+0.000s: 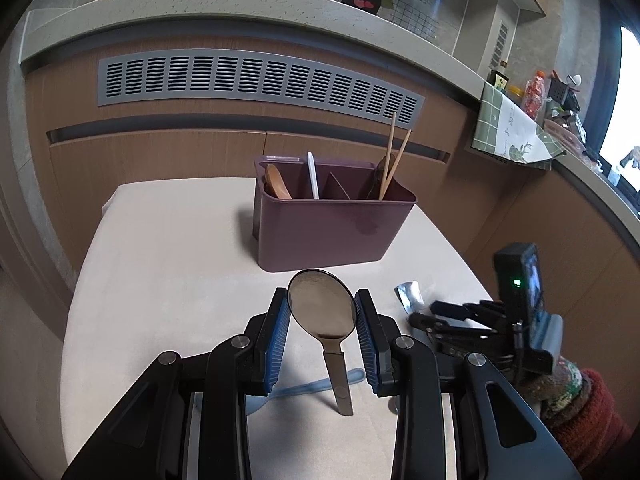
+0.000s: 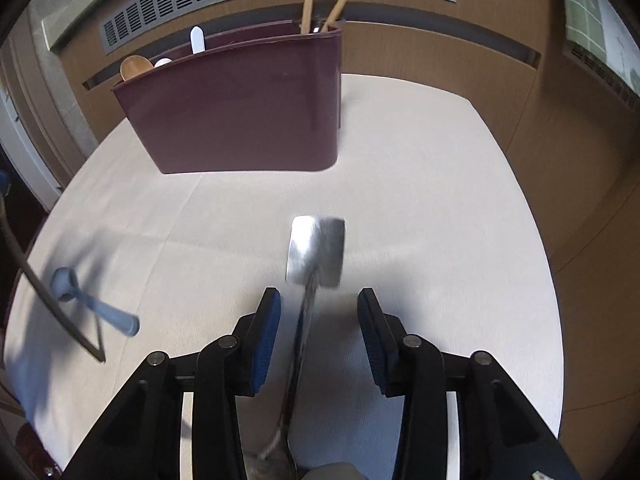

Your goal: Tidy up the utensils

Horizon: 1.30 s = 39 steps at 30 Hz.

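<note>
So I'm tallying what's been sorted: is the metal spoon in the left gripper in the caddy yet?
Out. The metal spoon sits between the left gripper pads, above the table, short of the caddy.

Each camera sits just behind its own claw and looks forward and downward along the two fingers. The left wrist view faces the maroon caddy [image 1: 332, 220] across the pale bench [image 1: 160, 248] from a little way back, with the wall vent beyond; the right claw [image 1: 424, 318] shows at its right edge. The right wrist view tilts more steeply and sits nearer the bench [image 2: 420, 152]. Both share the caddy [image 2: 240, 120], the bench top and the vent.
</note>
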Motion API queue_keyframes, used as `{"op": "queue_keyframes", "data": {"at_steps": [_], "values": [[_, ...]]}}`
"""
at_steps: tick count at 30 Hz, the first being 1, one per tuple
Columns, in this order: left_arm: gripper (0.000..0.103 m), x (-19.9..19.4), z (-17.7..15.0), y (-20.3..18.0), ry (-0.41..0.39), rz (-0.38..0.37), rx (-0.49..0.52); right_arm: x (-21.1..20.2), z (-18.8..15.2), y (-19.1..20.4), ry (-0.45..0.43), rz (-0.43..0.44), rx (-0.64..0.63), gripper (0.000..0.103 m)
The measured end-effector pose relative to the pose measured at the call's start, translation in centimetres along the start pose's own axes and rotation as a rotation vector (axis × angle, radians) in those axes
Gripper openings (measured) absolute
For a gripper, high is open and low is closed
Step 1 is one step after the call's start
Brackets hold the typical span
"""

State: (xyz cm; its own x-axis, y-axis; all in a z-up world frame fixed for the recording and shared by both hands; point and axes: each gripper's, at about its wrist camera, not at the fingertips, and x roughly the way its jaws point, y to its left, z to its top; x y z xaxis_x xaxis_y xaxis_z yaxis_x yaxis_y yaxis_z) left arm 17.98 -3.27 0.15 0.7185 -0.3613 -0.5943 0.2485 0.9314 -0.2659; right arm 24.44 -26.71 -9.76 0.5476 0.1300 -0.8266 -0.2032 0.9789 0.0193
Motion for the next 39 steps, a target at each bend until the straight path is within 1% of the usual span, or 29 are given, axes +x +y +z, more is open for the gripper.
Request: {"op": "queue_keyframes", "data": {"at_steps": [1,3,5,7,8,10,12,16,18,21,23,26,29,30,31,32,34,36,37,39], "values": [[0.034,0.0,0.0,0.0,0.0,0.0,0.001,0.4,0.4,0.2,-0.001,-0.017,-0.01,0.04],[0.034,0.0,0.0,0.0,0.0,-0.001,-0.001,1.2,1.2,0.6,-0.01,-0.045,-0.023,0.045],[0.034,0.0,0.0,0.0,0.001,-0.002,-0.001,1.8,1.9,0.7,-0.009,-0.048,-0.016,0.047],[0.034,0.0,0.0,0.0,0.003,-0.003,-0.003,1.9,2.3,0.7,-0.007,-0.046,-0.005,0.042],[0.034,0.0,0.0,0.0,0.003,-0.004,-0.004,1.8,2.2,0.8,-0.013,-0.052,-0.004,0.029],[0.034,0.0,0.0,0.0,0.002,-0.005,-0.004,1.2,1.8,0.9,-0.023,-0.061,-0.011,0.029],[0.034,-0.1,0.0,0.0,0.001,-0.005,-0.003,-0.1,1.4,0.8,-0.058,-0.068,-0.01,0.029],[0.034,-0.1,0.0,-0.4,-0.004,-0.003,0.005,-3.9,0.9,0.5,-0.152,-0.046,-0.003,0.029],[0.034,-0.4,0.1,-0.6,-0.01,-0.002,0.009,-6.1,0.8,0.8,-0.205,-0.044,-0.015,0.029],[0.034,-0.9,0.3,-0.9,-0.022,0.003,0.023,-8.3,0.6,1.4,-0.262,-0.033,-0.023,0.029],[0.034,-1.2,0.8,-1.2,-0.035,0.008,0.038,-9.3,0.9,1.8,-0.293,-0.017,-0.022,0.029],[0.034,-1.7,1.5,-1.5,-0.054,0.014,0.055,-9.7,2.5,2.3,-0.333,-0.001,-0.014,0.028],[0.034,-2.6,3.4,-1.8,-0.095,0.01,0.068,-11.0,3.7,2.1,-0.374,0.014,0.006,0.027],[0.034,-2.9,4.2,-1.8,-0.111,0.009,0.071,-11.7,4.2,2.0,-0.393,0.018,0.012,0.022],[0.034,-3.3,5.2,-1.8,-0.136,0.007,0.076,-12.8,5.2,2.0,-0.424,0.023,0.015,0.007],[0.034,-3.9,6.6,-2.0,-0.171,0.004,0.082,-13.5,5.9,1.9,-0.438,0.028,0.016,0.002],[0.034,-4.9,9.2,-2.1,-0.242,0.0,0.084,-15.6,8.1,1.8,-0.502,0.029,0.015,0.002],[0.034,-5.5,10.8,-2.1,-0.286,-0.012,0.079,-17.4,10.1,1.9,-0.559,0.01,-0.007,0.002],[0.034,-5.9,11.4,-2.1,-0.308,-0.022,0.08,-17.8,10.9,1.7,-0.562,0.014,-0.007,0.002],[0.034,-6.1,11.8,-2.0,-0.328,-0.028,0.088,-17.8,11.5,1.3,-0.547,0.021,-0.014,0.002]]}}
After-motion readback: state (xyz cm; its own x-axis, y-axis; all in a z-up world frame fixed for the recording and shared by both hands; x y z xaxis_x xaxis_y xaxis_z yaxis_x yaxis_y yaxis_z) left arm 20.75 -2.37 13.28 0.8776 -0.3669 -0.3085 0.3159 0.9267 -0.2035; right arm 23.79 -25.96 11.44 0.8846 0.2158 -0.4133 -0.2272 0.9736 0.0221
